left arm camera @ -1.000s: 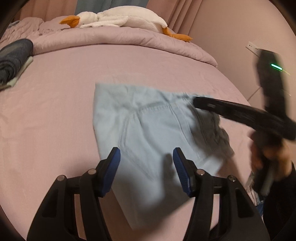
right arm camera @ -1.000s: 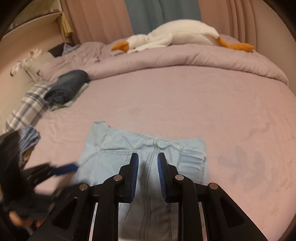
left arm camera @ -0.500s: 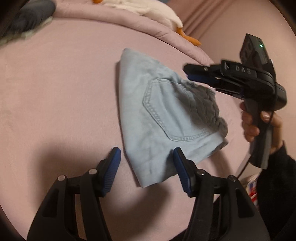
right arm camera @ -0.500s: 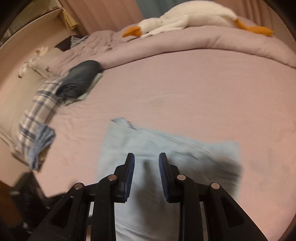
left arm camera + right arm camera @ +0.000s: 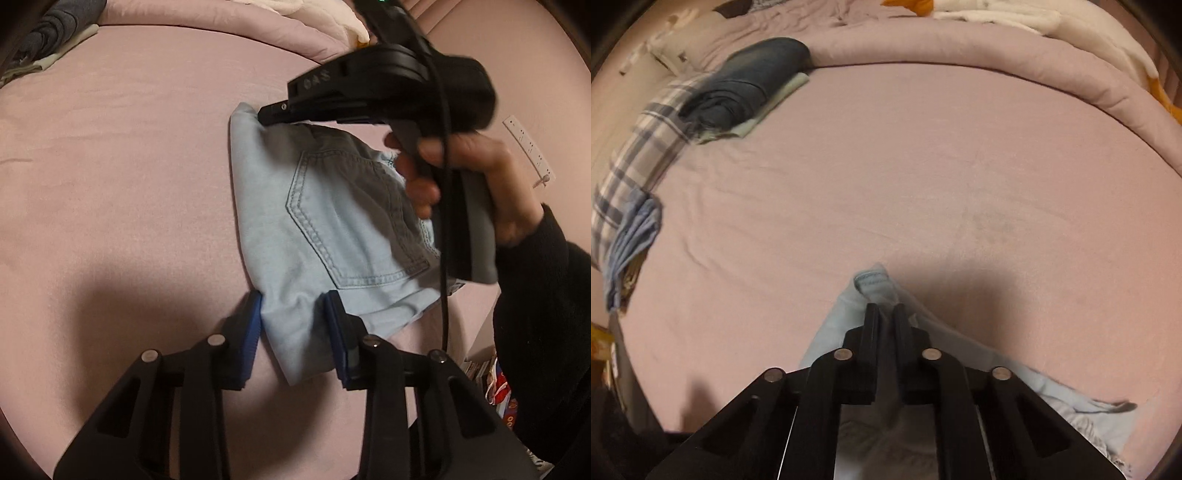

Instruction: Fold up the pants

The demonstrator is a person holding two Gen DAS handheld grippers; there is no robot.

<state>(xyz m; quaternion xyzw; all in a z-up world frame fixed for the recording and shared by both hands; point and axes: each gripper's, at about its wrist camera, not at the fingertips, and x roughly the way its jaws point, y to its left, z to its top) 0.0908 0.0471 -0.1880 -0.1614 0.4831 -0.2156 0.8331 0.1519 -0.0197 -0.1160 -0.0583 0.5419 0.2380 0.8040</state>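
- The folded pants (image 5: pixel 332 229) lie on the pink bed (image 5: pixel 129 177), pale denim, back pocket up.
- Left view: the left tongs (image 5: pixel 293 325) straddle the near corner of the pants, blue pads on either side of the cloth, jaws closing with the denim between them; the pads look to be just at the fabric's edges.
- Only this view shows the right hand (image 5: pixel 472 177) in a dark sleeve, gripping the handle of the right tongs (image 5: pixel 264 113), whose tip sits at the far corner of the pants. Raised letters on their side are blurred; they read roughly "DAS".
- Right view: the right tongs (image 5: pixel 885 314) are narrowed tight, pinching a raised ridge of the pants (image 5: pixel 871 284).
- Only the right view shows the dark rolled jeans (image 5: pixel 746 85) on a pale cloth beside a plaid fabric (image 5: pixel 635 155) at the bed's left edge.
- A white plush goose (image 5: pixel 1034 14) lies on the duvet at the far end.
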